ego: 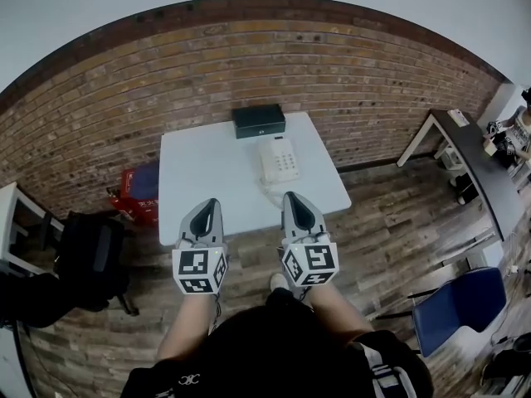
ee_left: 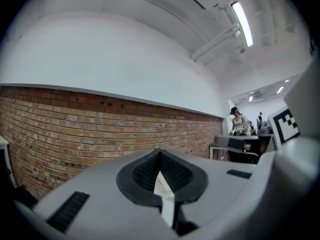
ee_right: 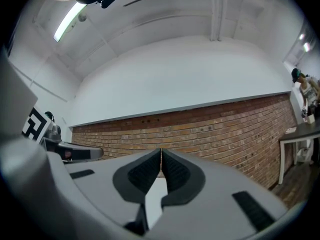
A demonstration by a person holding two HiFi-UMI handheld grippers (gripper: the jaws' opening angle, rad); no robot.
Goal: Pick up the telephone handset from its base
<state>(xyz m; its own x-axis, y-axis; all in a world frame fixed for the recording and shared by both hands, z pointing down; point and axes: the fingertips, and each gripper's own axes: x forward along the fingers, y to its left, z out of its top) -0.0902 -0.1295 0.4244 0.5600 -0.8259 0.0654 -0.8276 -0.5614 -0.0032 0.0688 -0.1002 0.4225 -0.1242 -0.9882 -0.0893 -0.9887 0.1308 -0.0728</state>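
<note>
A white telephone [ego: 278, 160] with its handset on the base sits on the white table [ego: 207, 181], toward the table's right side. My left gripper [ego: 209, 203] hangs over the table's near edge at the left, shut and empty. My right gripper [ego: 292, 196] is just short of the phone's near end, tips closed and nothing held. In the left gripper view the jaws [ee_left: 160, 154] meet at the tips with a sliver of white table behind them. The right gripper view shows its jaws [ee_right: 161, 151] pressed together, pointing level at the brick wall; the phone is hidden there.
A black box [ego: 258, 120] stands at the table's far edge against the brick wall [ego: 249, 65]. A red box [ego: 139, 193] lies on the floor to the left, a black chair [ego: 87, 259] nearer left. A dark desk [ego: 477, 160] and a blue chair [ego: 460, 305] are at right.
</note>
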